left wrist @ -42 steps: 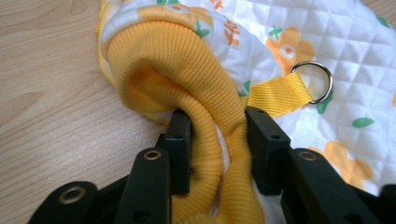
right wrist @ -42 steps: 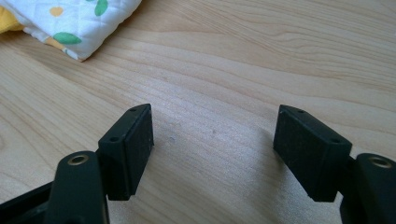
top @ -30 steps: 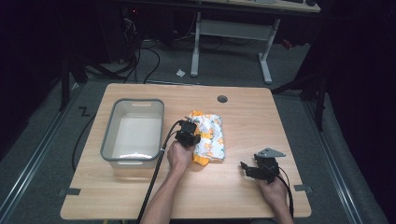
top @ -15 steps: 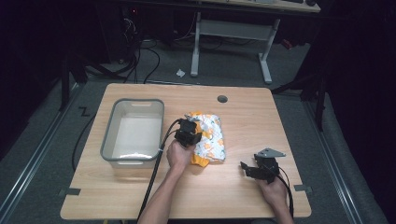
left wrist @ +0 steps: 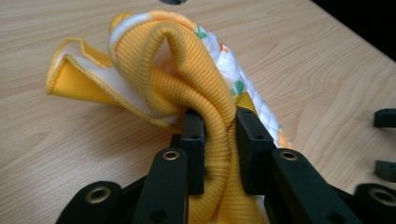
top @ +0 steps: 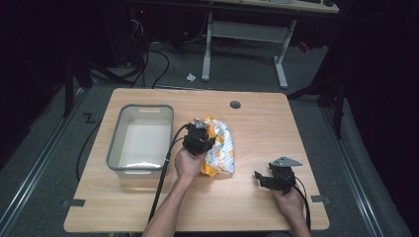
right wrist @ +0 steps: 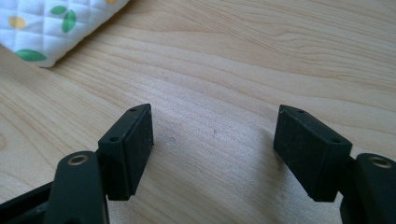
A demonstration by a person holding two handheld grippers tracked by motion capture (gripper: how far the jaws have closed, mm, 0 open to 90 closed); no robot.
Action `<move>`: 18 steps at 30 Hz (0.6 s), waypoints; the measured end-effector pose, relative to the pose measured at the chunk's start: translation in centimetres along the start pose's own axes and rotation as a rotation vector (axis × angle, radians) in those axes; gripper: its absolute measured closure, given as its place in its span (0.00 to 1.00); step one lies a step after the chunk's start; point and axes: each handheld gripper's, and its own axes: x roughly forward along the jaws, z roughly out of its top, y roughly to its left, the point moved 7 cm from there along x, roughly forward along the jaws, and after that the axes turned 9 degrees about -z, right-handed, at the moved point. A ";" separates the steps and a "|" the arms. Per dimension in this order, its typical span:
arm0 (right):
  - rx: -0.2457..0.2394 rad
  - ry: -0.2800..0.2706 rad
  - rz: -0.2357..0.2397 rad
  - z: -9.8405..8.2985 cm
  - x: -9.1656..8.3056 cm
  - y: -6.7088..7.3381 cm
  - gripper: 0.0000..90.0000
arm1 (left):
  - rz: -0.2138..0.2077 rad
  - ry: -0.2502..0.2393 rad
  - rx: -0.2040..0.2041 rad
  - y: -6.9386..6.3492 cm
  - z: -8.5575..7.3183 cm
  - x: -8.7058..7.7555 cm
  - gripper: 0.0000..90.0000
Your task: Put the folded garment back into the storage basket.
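Note:
A quilted white cloth (top: 221, 148) with yellow and green print and yellow ribbed trim lies bunched at the table's middle. My left gripper (top: 200, 133) is shut on it. In the left gripper view the jaws (left wrist: 219, 122) pinch a fold of the yellow ribbed trim (left wrist: 187, 70), having just closed a little tighter, and the fold is raised off the wood. My right gripper (top: 264, 177) rests low near the table's front right, open, with bare wood between its pads (right wrist: 224, 140). A corner of the cloth (right wrist: 51, 23) lies beyond it to the left.
A grey plastic bin (top: 114, 148) with nothing in it stands left of the cloth, close to my left hand. A round cable hole (top: 235, 104) sits near the far edge. The table (top: 276, 123) is light wood. The right gripper's jaws (left wrist: 385, 143) show at the left gripper view's edge.
My left gripper has risen slightly with the pinched fold, and the cloth has bunched up under it. The right gripper has stayed where it was.

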 end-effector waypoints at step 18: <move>0.000 -0.001 -0.001 0.0 0.0 0.0 0.32 | -0.084 -0.053 0.030 -1.8 0.8 -3.3 0.84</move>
